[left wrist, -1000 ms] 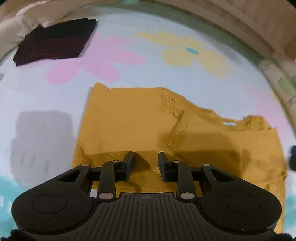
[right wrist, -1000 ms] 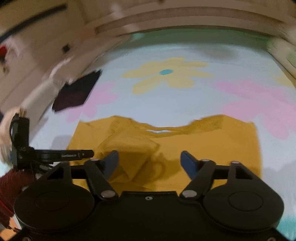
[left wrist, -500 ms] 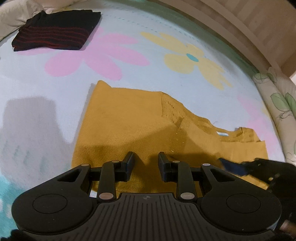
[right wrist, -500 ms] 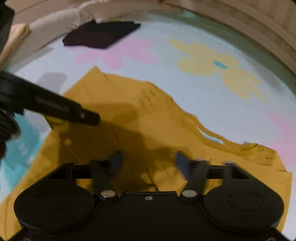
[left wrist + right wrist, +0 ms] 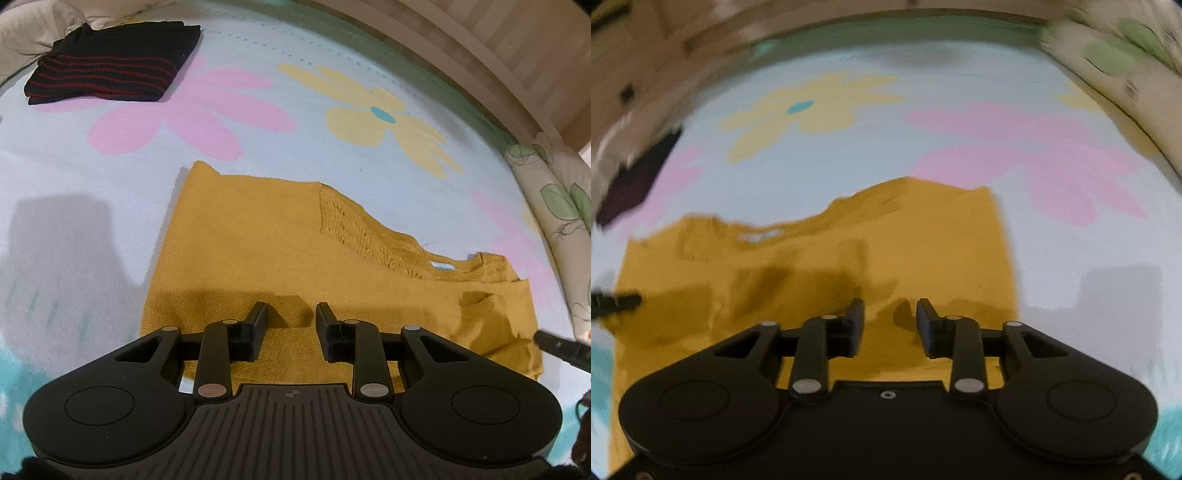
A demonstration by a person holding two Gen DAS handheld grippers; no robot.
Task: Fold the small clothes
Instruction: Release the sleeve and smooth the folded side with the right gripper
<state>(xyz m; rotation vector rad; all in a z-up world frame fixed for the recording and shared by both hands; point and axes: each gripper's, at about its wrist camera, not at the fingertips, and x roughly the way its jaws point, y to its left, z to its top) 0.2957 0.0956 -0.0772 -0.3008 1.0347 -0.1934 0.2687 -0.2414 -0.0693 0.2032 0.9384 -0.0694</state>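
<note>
A mustard-yellow knit top (image 5: 266, 251) lies flat on a flowered sheet (image 5: 258, 122), partly folded, with its neckline (image 5: 443, 264) to the right. My left gripper (image 5: 291, 314) hovers over its near edge, jaws a little apart and empty. In the blurred right wrist view the same top (image 5: 849, 266) fills the middle. My right gripper (image 5: 890, 310) is over its near edge, jaws a little apart with nothing between them. A tip of the other gripper shows in the left wrist view (image 5: 557, 347) and in the right wrist view (image 5: 617, 301).
A folded black garment with red stripes (image 5: 110, 62) lies at the far left of the sheet. A wooden bed frame (image 5: 498, 55) runs along the back. A leaf-print pillow (image 5: 554, 206) lies at the right, a pale pillow (image 5: 26, 33) at the far left.
My right gripper has swung from the top's left side to its right part and its jaws have narrowed. My left gripper has stayed nearly still.
</note>
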